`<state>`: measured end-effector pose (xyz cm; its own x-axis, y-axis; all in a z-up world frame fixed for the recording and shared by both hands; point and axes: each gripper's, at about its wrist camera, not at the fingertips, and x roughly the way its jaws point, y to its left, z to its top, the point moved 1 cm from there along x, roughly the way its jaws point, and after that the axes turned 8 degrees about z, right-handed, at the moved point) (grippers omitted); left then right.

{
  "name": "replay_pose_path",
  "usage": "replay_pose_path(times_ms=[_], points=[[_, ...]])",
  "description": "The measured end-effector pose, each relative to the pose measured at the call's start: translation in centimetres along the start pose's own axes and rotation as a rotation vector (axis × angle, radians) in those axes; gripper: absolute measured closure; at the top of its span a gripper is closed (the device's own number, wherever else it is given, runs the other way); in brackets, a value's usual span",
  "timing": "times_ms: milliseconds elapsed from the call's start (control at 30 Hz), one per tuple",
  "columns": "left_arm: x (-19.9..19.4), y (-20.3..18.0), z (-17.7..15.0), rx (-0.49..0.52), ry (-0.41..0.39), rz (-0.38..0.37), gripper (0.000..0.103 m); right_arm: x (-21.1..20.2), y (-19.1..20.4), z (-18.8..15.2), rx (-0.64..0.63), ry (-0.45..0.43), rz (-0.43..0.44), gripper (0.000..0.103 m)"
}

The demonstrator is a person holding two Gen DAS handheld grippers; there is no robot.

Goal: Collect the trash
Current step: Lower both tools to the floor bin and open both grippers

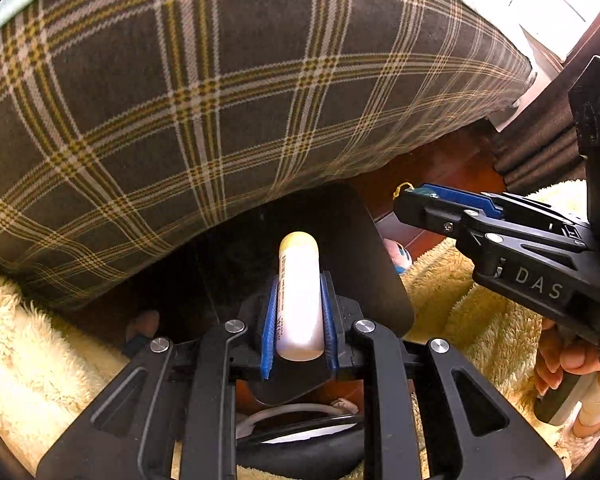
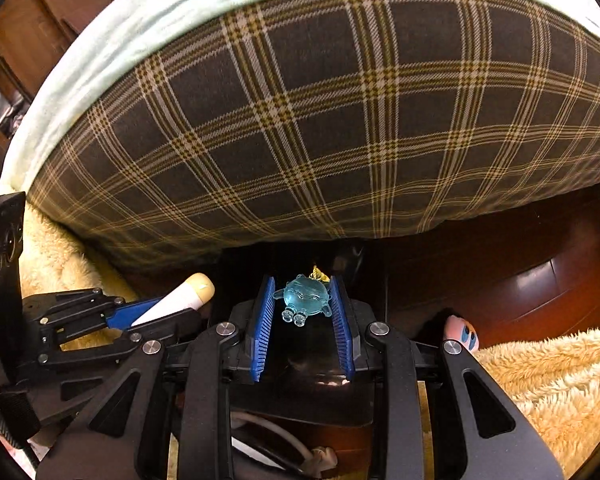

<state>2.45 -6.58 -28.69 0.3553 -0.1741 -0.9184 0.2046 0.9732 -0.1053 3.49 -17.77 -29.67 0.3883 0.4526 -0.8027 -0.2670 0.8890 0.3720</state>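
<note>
My left tongs grip a tube lengthwise along the fingers; my right tongs pinch a charm, both above the black bin ahead.

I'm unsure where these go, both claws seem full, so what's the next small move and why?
Probably lower both over the black bin and release. The left claw is shut on a white tube with a yellow cap; the right claw pinches a translucent blue charm. The bin sits right beneath them.
</note>
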Motion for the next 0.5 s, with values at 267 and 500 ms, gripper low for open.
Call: replay_pose_path(times_ms=[267,500], points=[[-0.2,0.4,-0.4,-0.013,-0.02,0.025,0.066,-0.9,-0.3,0.3,0.026,-0.026,-0.02,0.065],[-2.6,1.8,-0.2,-0.031,-0.065,0.043,0.057,-4.7,-1.8,2.3,0.042,-0.088,-0.027,0.052]])
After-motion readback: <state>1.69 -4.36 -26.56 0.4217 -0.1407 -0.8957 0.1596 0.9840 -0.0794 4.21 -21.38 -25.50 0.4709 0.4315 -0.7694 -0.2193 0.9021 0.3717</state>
